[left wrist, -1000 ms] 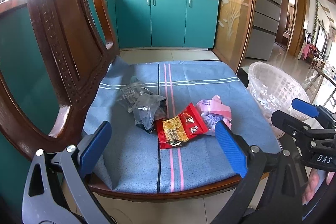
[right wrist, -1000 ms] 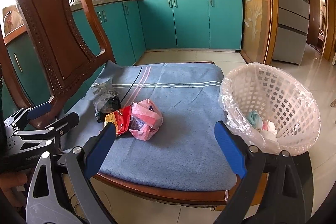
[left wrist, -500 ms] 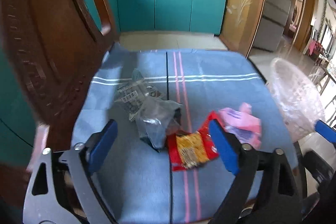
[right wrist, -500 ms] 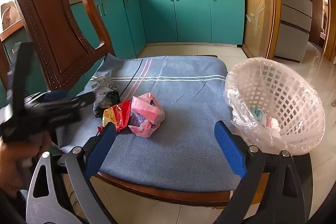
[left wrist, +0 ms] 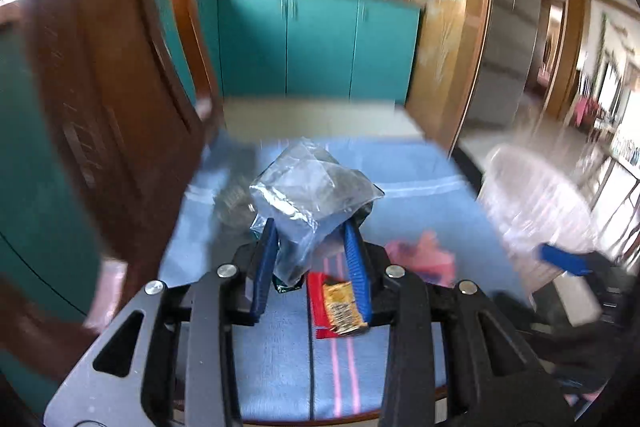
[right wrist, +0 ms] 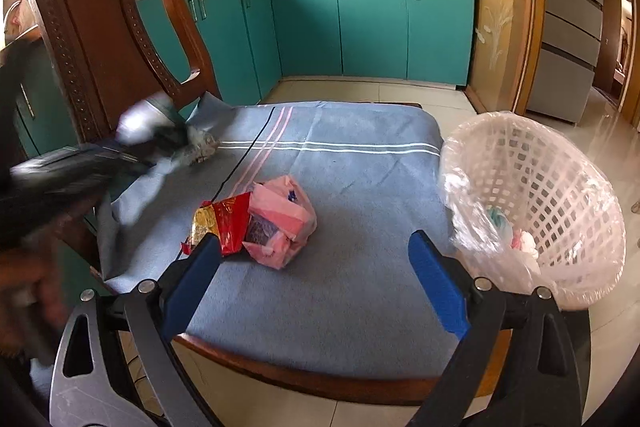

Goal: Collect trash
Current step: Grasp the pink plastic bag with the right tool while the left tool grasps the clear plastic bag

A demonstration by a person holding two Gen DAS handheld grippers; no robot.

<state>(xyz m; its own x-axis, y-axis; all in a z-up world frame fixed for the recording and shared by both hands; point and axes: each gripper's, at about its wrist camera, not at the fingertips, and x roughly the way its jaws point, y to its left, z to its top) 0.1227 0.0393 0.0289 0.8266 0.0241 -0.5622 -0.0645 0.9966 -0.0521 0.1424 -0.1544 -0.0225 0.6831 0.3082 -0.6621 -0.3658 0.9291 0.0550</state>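
In the left wrist view my left gripper point(left wrist: 310, 227) has its jaws closing, and a crumpled clear-grey plastic bag point(left wrist: 312, 187) is pinched between the blue pads and raised off the blue cloth point(left wrist: 420, 195). From the right wrist, that gripper point(right wrist: 80, 163) and the bag point(right wrist: 140, 119) are a blur at the left. A red and yellow snack wrapper point(right wrist: 224, 223) and a pink plastic bag point(right wrist: 280, 223) lie mid-cloth. My right gripper point(right wrist: 316, 243) stands open just in front of them, with nothing between its fingers.
A white lattice basket point(right wrist: 540, 195) lined with clear plastic stands at the seat's right edge, with some trash inside. The carved wooden chair back point(right wrist: 92, 27) rises at the left. Another clear wrapper point(right wrist: 200, 147) lies near it. Teal cabinets point(right wrist: 372, 27) stand behind.
My left gripper moved forward over the clear-grey bag, its jaws narrowed around it, and the bag has come up off the cloth. The right gripper has hardly moved.
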